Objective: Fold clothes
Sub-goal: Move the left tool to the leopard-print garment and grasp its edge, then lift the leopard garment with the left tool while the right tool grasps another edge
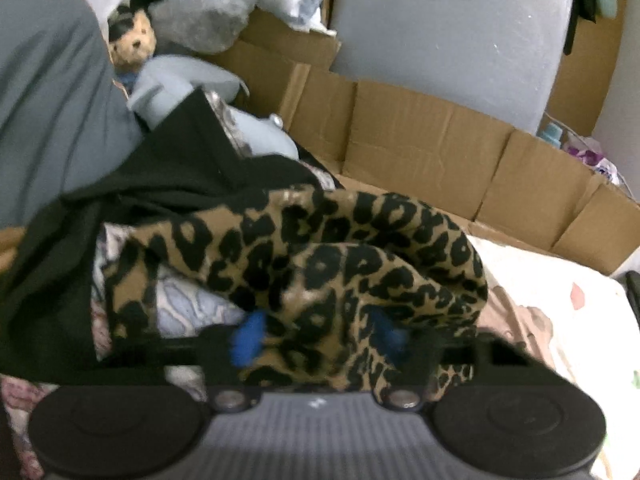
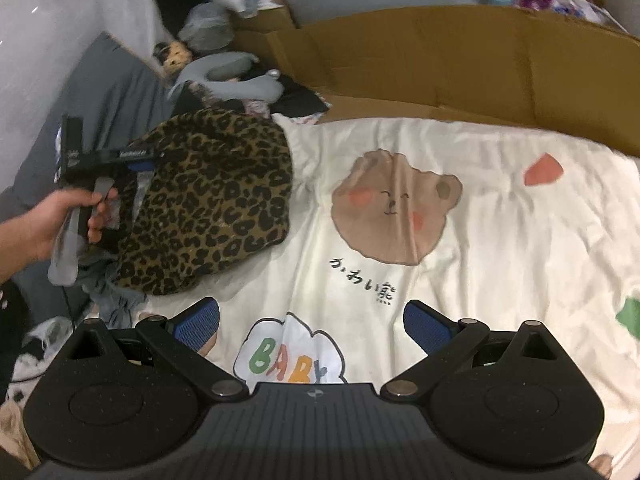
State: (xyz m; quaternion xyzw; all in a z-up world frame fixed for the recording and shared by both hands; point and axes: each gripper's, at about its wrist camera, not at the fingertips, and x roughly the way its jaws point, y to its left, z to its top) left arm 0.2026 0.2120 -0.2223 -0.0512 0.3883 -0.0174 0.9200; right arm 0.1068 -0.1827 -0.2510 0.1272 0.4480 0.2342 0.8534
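A leopard-print garment (image 1: 320,264) is bunched up in front of my left gripper (image 1: 320,340). Its blue pads (image 1: 248,338) stand apart with a fold of the cloth between them; the view is blurred, so the grip is unclear. In the right wrist view the same garment (image 2: 212,200) lies in a heap at the left of the cream bedspread (image 2: 500,240), with the left gripper (image 2: 140,168) and the hand holding it at its left side. My right gripper (image 2: 312,326) is open and empty, low over the bedspread.
A pile of black cloth (image 1: 168,176), grey clothes (image 2: 236,68) and a small teddy bear (image 1: 134,42) lies behind the leopard garment. Flattened cardboard boxes (image 2: 460,64) run along the far edge of the bed. A grey sheet (image 1: 44,92) lies at the left.
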